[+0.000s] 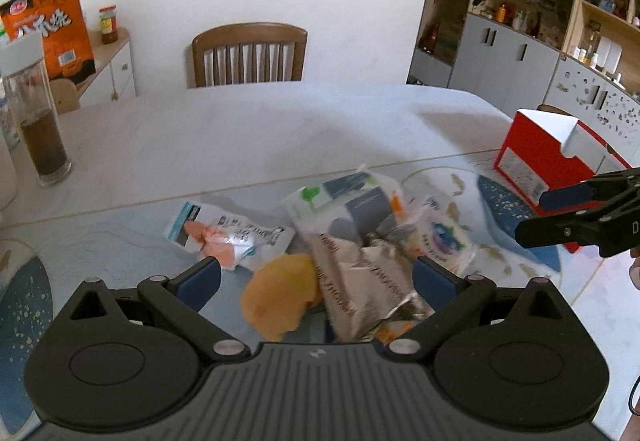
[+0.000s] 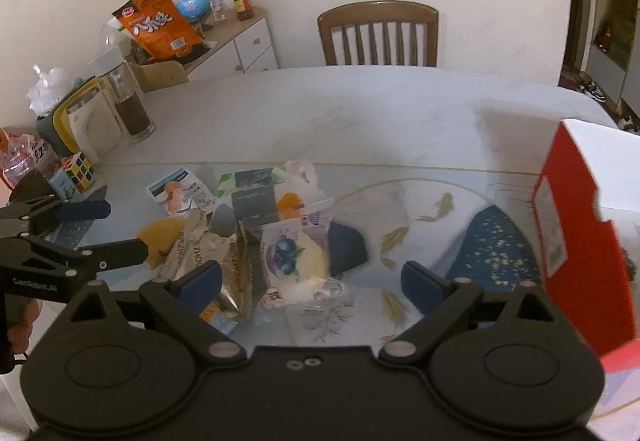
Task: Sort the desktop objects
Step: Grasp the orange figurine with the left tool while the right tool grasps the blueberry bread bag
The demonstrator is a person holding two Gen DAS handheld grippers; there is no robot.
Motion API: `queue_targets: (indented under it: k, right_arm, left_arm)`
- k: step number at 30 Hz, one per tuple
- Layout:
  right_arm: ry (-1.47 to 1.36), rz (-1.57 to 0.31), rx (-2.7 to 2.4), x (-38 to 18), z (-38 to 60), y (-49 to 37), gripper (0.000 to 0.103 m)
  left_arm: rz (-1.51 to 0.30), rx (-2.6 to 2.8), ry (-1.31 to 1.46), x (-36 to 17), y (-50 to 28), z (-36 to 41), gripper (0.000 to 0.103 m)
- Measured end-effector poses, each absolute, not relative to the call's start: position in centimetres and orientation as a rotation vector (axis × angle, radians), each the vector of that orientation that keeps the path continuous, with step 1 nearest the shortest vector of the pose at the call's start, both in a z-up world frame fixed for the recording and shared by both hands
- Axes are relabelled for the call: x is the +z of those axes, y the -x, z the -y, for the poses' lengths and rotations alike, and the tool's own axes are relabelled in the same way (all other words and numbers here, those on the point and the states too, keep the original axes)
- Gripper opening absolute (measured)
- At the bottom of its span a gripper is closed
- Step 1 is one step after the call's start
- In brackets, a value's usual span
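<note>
Both the left claw (image 1: 316,277) and right claw (image 2: 312,281) gape wide, holding nothing. The silver packet (image 1: 360,281) lies lengthwise, running away from the left claw. The red box (image 2: 588,241) stands upright on the surface (image 2: 360,113).

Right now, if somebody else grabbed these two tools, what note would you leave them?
Left hand-held gripper: open, empty, over the pile's near edge.
Right hand-held gripper: open, empty, beside the red box.
Things: snack packets sit heaped mid-table, among them a yellow packet, a silver wrapper, a blueberry packet and a white-and-orange packet.
Done: nothing looks sorted; I can't see into the box.
Left: pick packets singly, probably starting with the yellow one, and sort them.
</note>
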State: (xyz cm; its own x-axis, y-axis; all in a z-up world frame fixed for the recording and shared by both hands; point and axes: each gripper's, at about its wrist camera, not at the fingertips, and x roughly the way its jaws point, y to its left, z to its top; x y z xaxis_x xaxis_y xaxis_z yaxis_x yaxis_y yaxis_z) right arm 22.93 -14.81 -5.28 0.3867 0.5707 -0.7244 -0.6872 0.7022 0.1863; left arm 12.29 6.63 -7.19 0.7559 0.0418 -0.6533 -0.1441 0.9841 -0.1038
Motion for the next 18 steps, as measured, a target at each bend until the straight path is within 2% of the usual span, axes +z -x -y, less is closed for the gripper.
queue_targets:
  k: [7, 18]
  right_arm:
    - [0.165, -0.884, 0.788, -7.1, 13.0, -23.4, 0.095]
    - [0.183, -0.916, 0.770, -9.2, 11.0, -24.5, 0.085]
  left_arm:
    - [-0.740, 0.118, 0.170, -8.9, -13.2, -9.0, 0.102]
    - [-0.768, 0.096, 0.206, -10.3, -14.3, -10.0, 0.097]
